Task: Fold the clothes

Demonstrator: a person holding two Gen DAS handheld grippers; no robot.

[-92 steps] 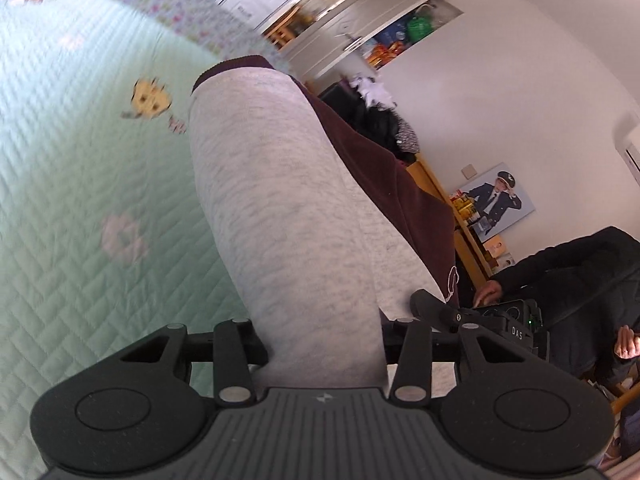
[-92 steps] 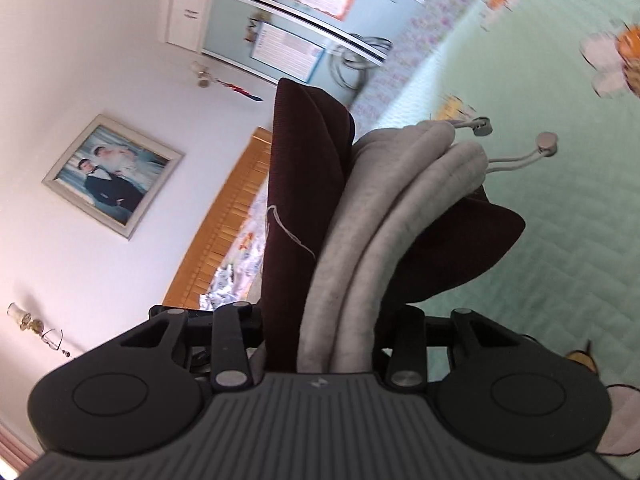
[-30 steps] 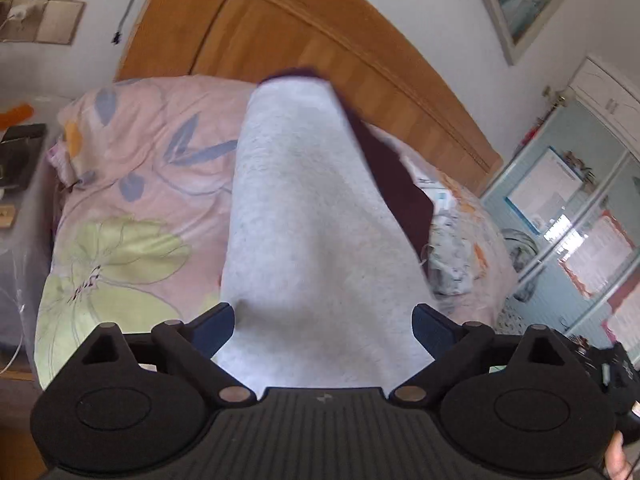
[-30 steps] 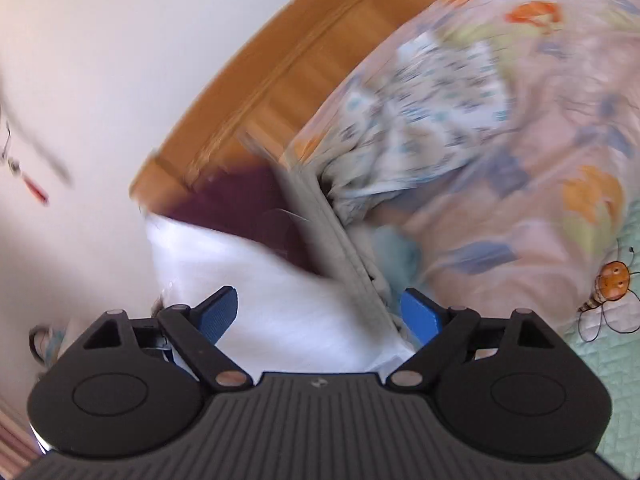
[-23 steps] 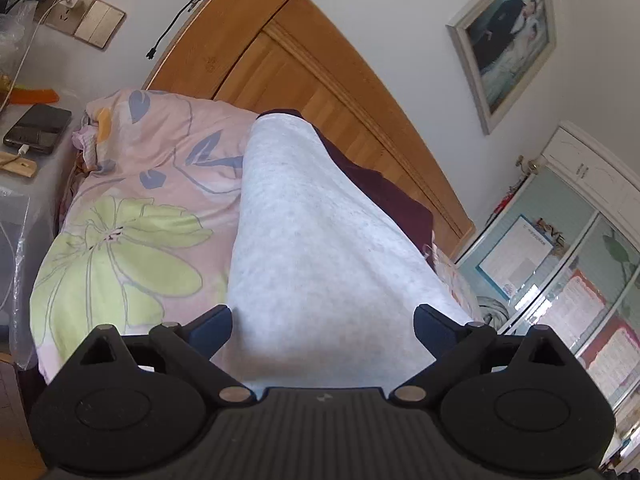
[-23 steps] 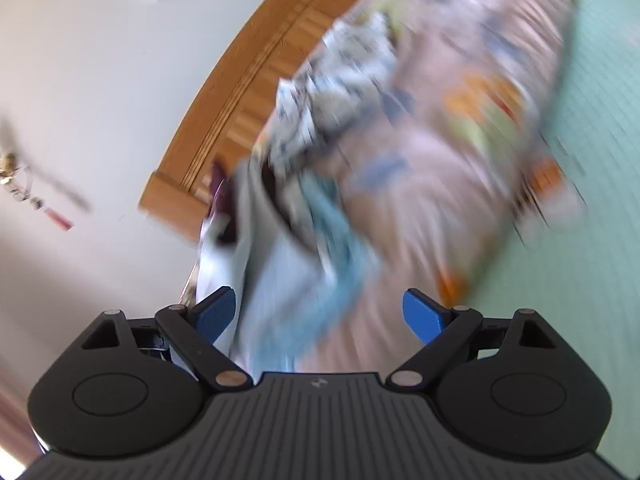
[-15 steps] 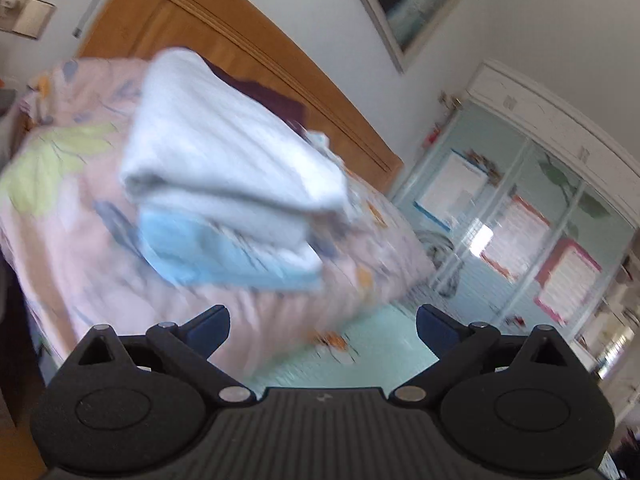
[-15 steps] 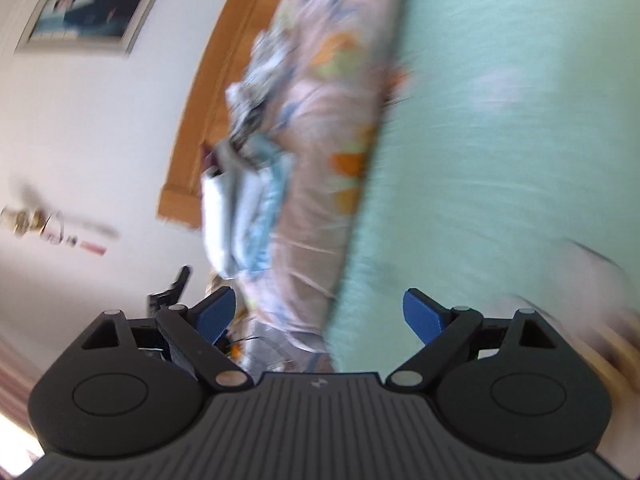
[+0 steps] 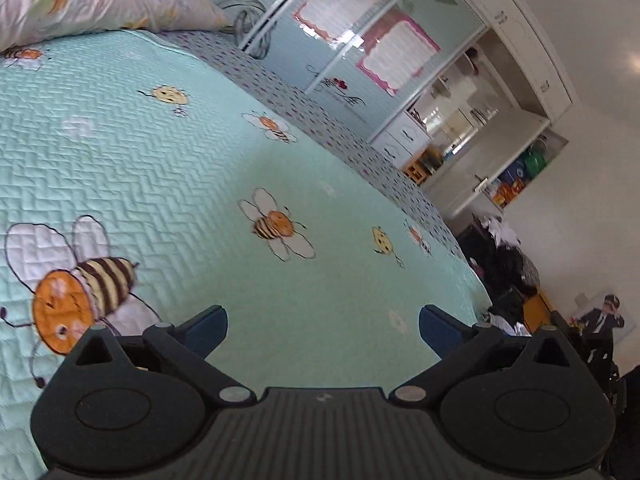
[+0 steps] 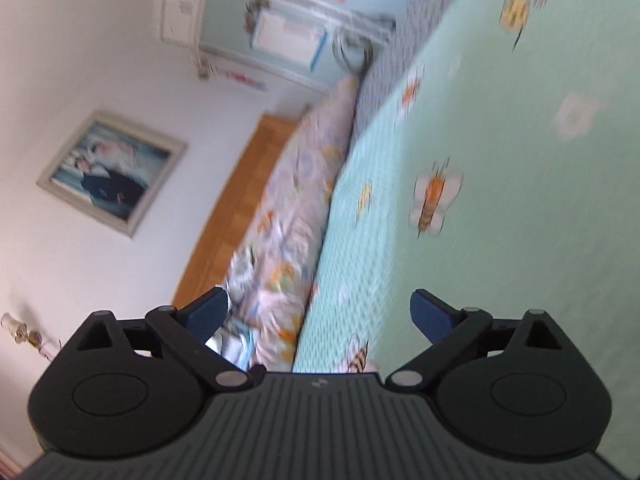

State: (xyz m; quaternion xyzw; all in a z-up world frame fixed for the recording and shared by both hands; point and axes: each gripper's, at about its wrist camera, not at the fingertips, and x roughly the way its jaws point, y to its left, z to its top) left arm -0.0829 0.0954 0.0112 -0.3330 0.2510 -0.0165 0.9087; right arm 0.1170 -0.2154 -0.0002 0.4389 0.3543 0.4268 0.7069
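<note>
Jaws opening on both: left gripper [image 9: 323, 322] and right gripper [image 10: 319, 308], nothing between. Unfolded clothes heaped at right edge of left view [image 9: 502, 258], beyond mint bee quilt [image 9: 168, 168]. Probably soft, light, floppy; best pinched at hem or shoulder seam.

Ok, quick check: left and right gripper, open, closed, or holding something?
Left gripper: fingers opening, wide apart, nothing between them.
Right gripper: fingers opening, wide apart, nothing held.
</note>
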